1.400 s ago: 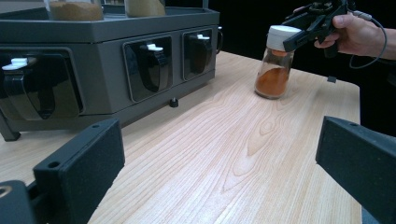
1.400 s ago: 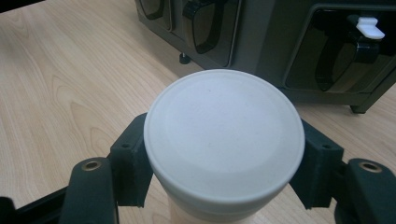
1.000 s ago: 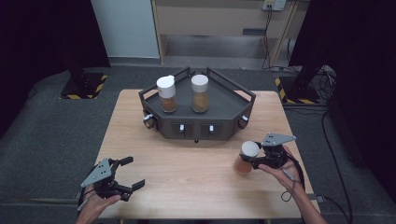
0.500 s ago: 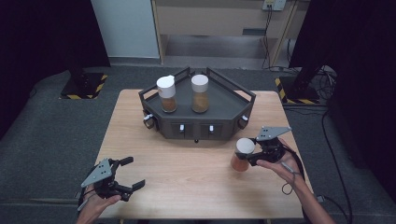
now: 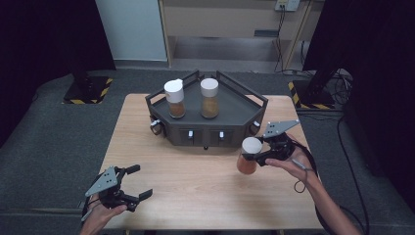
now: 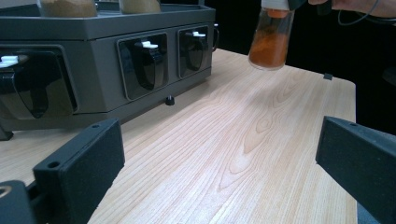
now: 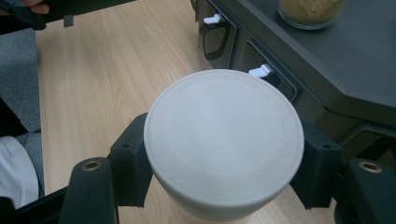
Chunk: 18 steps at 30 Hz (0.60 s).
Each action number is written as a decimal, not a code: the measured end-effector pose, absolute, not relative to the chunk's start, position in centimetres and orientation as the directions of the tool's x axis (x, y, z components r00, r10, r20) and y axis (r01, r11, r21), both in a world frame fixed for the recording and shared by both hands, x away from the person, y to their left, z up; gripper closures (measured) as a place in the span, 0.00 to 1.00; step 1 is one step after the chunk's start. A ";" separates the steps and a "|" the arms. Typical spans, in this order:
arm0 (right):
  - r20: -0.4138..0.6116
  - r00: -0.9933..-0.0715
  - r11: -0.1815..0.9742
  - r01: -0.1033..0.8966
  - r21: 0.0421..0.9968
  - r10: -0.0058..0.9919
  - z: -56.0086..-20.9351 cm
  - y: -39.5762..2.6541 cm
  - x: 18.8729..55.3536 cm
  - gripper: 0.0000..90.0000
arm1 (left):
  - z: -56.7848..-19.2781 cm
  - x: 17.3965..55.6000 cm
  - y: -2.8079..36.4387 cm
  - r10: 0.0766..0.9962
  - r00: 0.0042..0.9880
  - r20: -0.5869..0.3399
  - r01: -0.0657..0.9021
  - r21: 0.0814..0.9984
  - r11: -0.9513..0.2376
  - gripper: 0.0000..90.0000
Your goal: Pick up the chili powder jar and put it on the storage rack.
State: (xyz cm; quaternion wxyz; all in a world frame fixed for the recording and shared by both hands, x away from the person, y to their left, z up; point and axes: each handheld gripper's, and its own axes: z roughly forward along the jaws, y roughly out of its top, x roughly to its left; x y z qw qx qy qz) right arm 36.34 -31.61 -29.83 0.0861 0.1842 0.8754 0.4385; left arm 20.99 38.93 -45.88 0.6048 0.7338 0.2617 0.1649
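Jar (image 5: 248, 156) of orange-brown powder with a white lid is seen at lower right of centre in the high view, clamped near its top between the jaws of the right gripper (image 5: 255, 152) and lifted clear of the wooden table (image 5: 195, 191). Just above it in the frame stands the dark tray (image 5: 254, 100), on which two more white-lidded jars (image 5: 174, 98) (image 5: 209, 97) are set side by side at the left and middle, with bare floor to their right. The left gripper (image 5: 138, 182) is held at lower left, jaws spread apart with nothing between them, well apart from everything else.

In the left gripper view, the two black jaws rise wide apart from the bottom corners over bare wood. The tray's front wall (image 6: 102, 32) with its latches fills the upper left, and the carried jar (image 6: 272, 39) hangs at upper centre, its base plainly off the table.

In the right gripper view, the white lid (image 7: 223, 140) sits in the middle, gripped from both sides by the jaws just below its rim. The tray's edge (image 7: 327, 88) crosses the upper right, with the base of a standing jar (image 7: 310, 11) at the very top.

The step in hand is judged to be carrying the jar to the tray. It would be done well if the jar is kept upright, raised above the tray's rim before being moved across, brought down on the free part of the floor beside the standing jars without touching them, and released only once its base rests flat.
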 end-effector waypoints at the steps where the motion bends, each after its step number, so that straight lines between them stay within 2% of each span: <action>1: 0.011 -0.918 0.549 0.247 0.799 0.397 -29.6 -31.5 36.5 0.38 | -45.9 21.0 38.9 0.583 0.809 -0.075 0.185 0.974 -0.132 0.00; 18: 0.028 -0.921 0.533 0.250 0.808 0.389 -25.9 -31.3 38.5 0.38 | -45.9 21.1 38.9 0.581 0.810 -0.079 0.188 0.974 -0.130 0.00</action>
